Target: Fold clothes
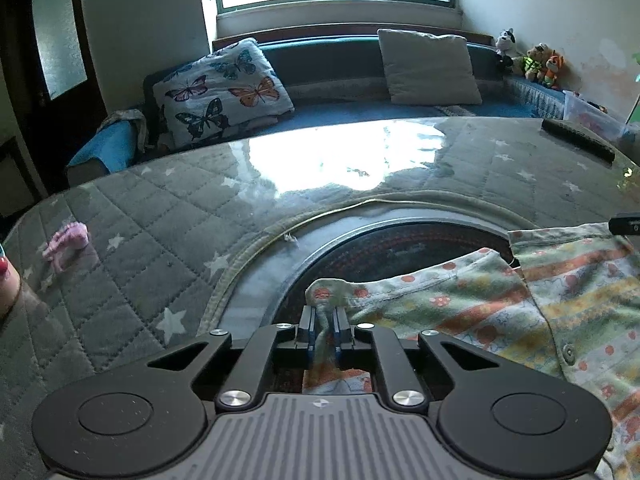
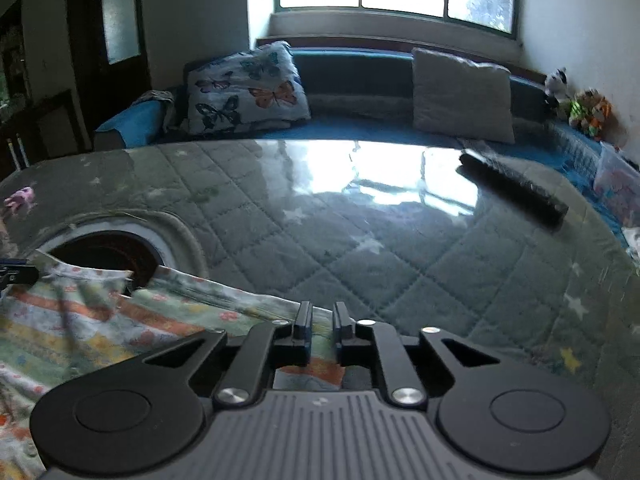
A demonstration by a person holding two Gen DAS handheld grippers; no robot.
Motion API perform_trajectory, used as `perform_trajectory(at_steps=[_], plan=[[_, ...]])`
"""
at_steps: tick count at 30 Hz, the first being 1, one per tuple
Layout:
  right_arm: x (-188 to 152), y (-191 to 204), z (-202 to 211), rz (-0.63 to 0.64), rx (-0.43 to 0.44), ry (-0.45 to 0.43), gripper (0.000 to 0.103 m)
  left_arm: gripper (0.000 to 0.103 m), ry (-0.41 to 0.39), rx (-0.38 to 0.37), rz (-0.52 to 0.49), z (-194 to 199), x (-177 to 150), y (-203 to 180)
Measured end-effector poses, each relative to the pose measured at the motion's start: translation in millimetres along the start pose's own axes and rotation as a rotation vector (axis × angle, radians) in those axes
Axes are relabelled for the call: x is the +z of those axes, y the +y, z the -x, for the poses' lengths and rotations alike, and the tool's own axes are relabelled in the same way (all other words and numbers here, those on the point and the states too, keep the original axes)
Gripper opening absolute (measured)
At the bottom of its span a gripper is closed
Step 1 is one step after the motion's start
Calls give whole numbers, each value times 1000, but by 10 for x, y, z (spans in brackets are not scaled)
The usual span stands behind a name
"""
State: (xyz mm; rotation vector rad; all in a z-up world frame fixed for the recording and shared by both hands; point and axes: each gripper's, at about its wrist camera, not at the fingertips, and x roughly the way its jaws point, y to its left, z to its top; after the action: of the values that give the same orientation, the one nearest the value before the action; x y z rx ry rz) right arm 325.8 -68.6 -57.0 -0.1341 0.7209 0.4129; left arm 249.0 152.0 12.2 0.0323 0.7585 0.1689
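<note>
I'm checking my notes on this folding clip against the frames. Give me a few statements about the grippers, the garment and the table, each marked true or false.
1. The left gripper is clamped on a bunched edge of the patterned garment. True.
2. The right gripper has cloth pinched between its fingers. False: a gap shows between them with no cloth in it; the garment lies beneath.
3. A small pink item lies on the quilted table cover, apart from the garment. True.
4. The garment is plain white. False: it has orange, yellow and green stripes with flowers.
5. A long dark object lies on the table's far right. True.
</note>
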Motion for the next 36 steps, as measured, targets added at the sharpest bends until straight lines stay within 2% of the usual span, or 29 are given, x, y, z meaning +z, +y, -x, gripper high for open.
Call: perform_trajectory(at_steps=[3,6,8,11,14,19,24,28,32,36], plan=[[-32,128,105,28,68,-2,14,15,-15,-18,-16,96,6,-57],[-115,305,121,79,124,21,26,19,-20,-62,-32,163,3,-158],[-174,406,116,110,145,42,26,28,-11,-99,-51,183,-17,-239],[-243,533,186,144,161,52,29,32,8,-133,-100,192,-88,-353],[-285,742,341,197,223,41,29,32,20,-137,-122,172,-150,-392],[-357,1195,546,290,368,22,29,32,29,-139,-92,136,-178,-311],[-466,1644,590,384,478,42,27,32,31,-141,-80,119,-176,-275],[-603,1849,588,407,519,70,27,32,27,-139,-75,119,-180,-283],[-775,1959,752,470,530,51,27,44,19,-124,-65,118,-191,-279],[-912,2050,917,528,567,54,29,50,15,-123,-54,146,-224,-272]])
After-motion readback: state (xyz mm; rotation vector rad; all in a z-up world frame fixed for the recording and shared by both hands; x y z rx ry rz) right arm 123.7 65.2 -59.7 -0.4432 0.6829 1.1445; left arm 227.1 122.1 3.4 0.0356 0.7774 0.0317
